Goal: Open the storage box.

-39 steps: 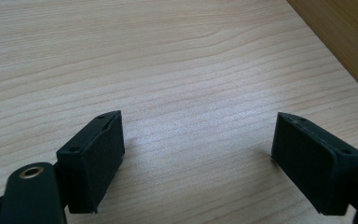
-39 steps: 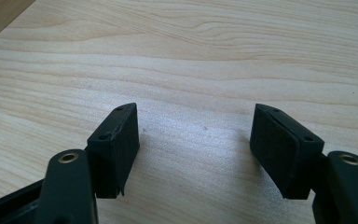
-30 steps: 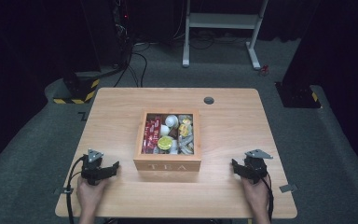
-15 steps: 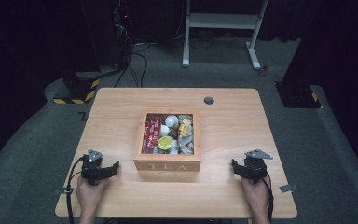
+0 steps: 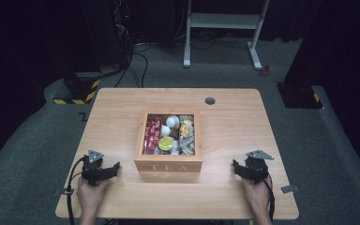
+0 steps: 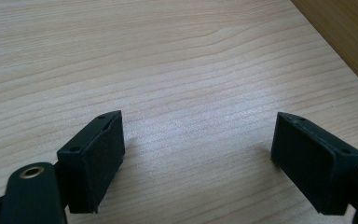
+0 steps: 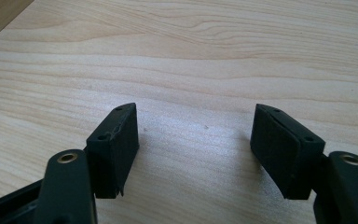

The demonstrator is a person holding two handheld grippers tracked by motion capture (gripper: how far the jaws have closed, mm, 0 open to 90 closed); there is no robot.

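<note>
A wooden box (image 5: 168, 165) marked TEA stands open at the middle of the table, packed with red sachets (image 5: 151, 132), a yellow-lidded cup (image 5: 166, 143), a white cup (image 5: 172, 121) and other small packets. My left gripper (image 5: 116, 167) rests on the table just left of the box, open and empty. In the left gripper view its jaws (image 6: 198, 154) stand wide apart over bare wood, with the box wall (image 6: 345, 37) at the upper right. My right gripper (image 5: 236, 167) lies to the right of the box, open too, its jaws (image 7: 195, 140) apart over bare wood.
The light wooden table (image 5: 122, 112) has a round cable hole (image 5: 210, 101) at its far side. A hand holds each gripper at the near edge. Beyond the table stand a white frame (image 5: 225, 28), black cases and floor cables (image 5: 131, 61).
</note>
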